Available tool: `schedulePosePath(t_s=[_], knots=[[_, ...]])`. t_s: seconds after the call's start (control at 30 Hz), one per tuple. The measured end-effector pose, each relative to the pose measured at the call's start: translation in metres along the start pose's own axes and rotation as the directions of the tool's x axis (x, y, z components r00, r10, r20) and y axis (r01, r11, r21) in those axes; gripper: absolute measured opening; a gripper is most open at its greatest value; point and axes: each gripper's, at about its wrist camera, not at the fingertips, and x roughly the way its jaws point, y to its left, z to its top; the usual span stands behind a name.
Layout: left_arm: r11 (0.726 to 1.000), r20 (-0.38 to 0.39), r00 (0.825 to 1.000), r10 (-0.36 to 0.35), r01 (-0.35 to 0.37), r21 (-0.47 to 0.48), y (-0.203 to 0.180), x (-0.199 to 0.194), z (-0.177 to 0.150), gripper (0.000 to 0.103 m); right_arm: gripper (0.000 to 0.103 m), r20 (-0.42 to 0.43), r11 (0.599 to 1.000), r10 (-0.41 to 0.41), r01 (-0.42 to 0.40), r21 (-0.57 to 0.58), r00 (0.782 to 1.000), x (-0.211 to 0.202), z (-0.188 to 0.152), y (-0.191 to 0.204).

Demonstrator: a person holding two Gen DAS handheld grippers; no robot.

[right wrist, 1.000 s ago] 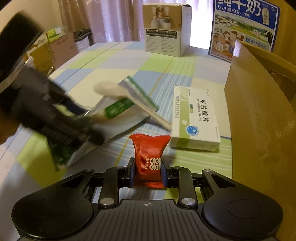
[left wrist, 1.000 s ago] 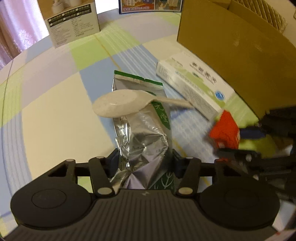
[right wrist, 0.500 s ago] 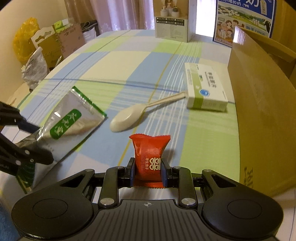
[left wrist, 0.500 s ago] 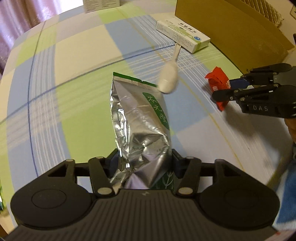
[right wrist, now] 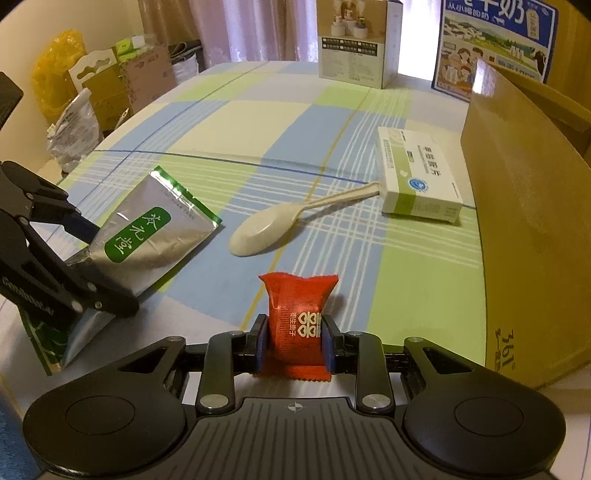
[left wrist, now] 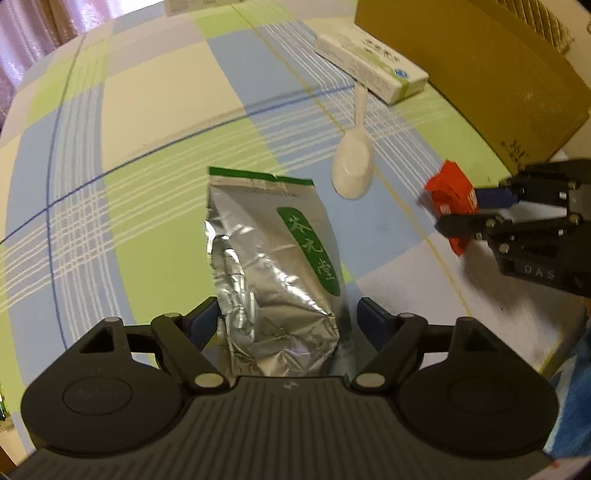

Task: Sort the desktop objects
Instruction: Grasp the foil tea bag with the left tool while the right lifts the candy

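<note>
Between the fingers of the left gripper point(left wrist: 286, 314), a silver foil tea pouch point(left wrist: 273, 258) with green top edge and green oval label. Lies flat on the tablecloth point(right wrist: 240, 122), crumpled at the near end. Jaws apart, one on each side of the pouch, with a small gap showing at the right pad.

Right gripper point(right wrist: 295, 332) clamped on a red candy packet point(right wrist: 301, 306) with white printing. Holds it upright by the lower half, just above the table near the front edge.

Beyond the packet, a cream plastic spoon point(right wrist: 273, 225), bowl toward the pouch, handle end touching a white and green medicine box point(right wrist: 417, 177). At the right, a tall brown cardboard box point(right wrist: 528, 221), its wall just beside the medicine box.

Checked tablecloth in blue, green and cream squares. At the far end, a humidifier carton point(right wrist: 354, 40) and a blue milk case point(right wrist: 495, 40), standing. Behind, pale pink curtains point(right wrist: 255, 29). At the left of the room, stacked cartons and a yellow bag point(right wrist: 55, 55).
</note>
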Motion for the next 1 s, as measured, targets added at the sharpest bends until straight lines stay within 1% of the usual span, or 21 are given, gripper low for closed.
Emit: schedulePosePath(t_s=[0.03,0.07,0.13,0.2,0.33,0.4,0.43,0.47,0.5,0.53,0.67,0.8,1.0], knots=[[1.000,-0.008,1.000,0.009,-0.009,0.008,-0.001,0.002,0.000,0.076,0.034,0.002,1.000,-0.006,0.006,-0.011,1.000,0.001,0.000,0.001],[1.000,-0.015,1.000,0.014,-0.014,0.016,-0.003,0.005,0.000,0.075,0.042,0.004,1.000,-0.011,0.011,-0.023,1.000,0.001,0.000,0.003],[0.999,-0.013,1.000,0.023,-0.023,0.026,-0.004,0.007,-0.001,0.075,0.052,0.005,0.999,-0.017,0.018,-0.034,1.000,0.004,-0.001,0.004],[0.999,-0.004,1.000,0.028,-0.028,0.021,-0.002,0.006,-0.001,0.069,0.054,0.012,0.999,-0.024,0.024,-0.034,1.000,0.005,-0.001,0.004],[1.000,0.013,1.000,0.009,-0.009,0.016,0.001,0.004,-0.001,0.059,0.054,0.020,0.999,-0.032,0.032,-0.024,0.999,0.006,0.000,0.003],[1.000,0.018,1.000,-0.001,0.001,0.017,0.001,0.002,0.000,0.053,0.053,0.020,0.999,-0.034,0.035,-0.026,0.999,0.005,0.000,0.004],[1.000,0.021,1.000,0.000,0.000,0.019,0.001,0.001,0.000,0.052,0.047,0.020,0.999,-0.033,0.033,-0.027,0.999,0.005,0.000,0.004],[1.000,0.025,1.000,0.001,-0.002,0.022,0.000,0.000,0.000,0.050,0.037,0.020,0.999,-0.027,0.028,-0.029,0.999,0.004,0.000,0.005],[1.000,0.030,1.000,0.002,-0.003,0.021,-0.001,-0.002,-0.001,0.048,0.030,0.021,0.999,-0.028,0.029,-0.035,0.999,0.004,0.000,0.006],[1.000,0.035,0.999,0.003,-0.003,0.019,-0.001,-0.004,-0.002,0.047,0.027,0.022,0.999,-0.031,0.032,-0.038,0.999,0.003,0.000,0.006],[1.000,0.049,0.999,-0.004,0.003,0.012,-0.004,-0.011,-0.007,0.047,0.025,0.022,0.999,-0.034,0.035,-0.022,0.999,0.001,0.000,0.005],[1.000,0.047,0.999,-0.001,0.001,0.005,-0.005,-0.015,-0.009,0.046,0.024,0.034,0.999,-0.041,0.042,-0.014,0.999,-0.006,-0.001,0.003],[1.000,0.068,0.998,-0.004,0.004,0.005,-0.016,-0.027,-0.008,0.046,0.024,0.054,0.998,-0.055,0.053,0.037,0.997,-0.025,-0.005,0.001]])
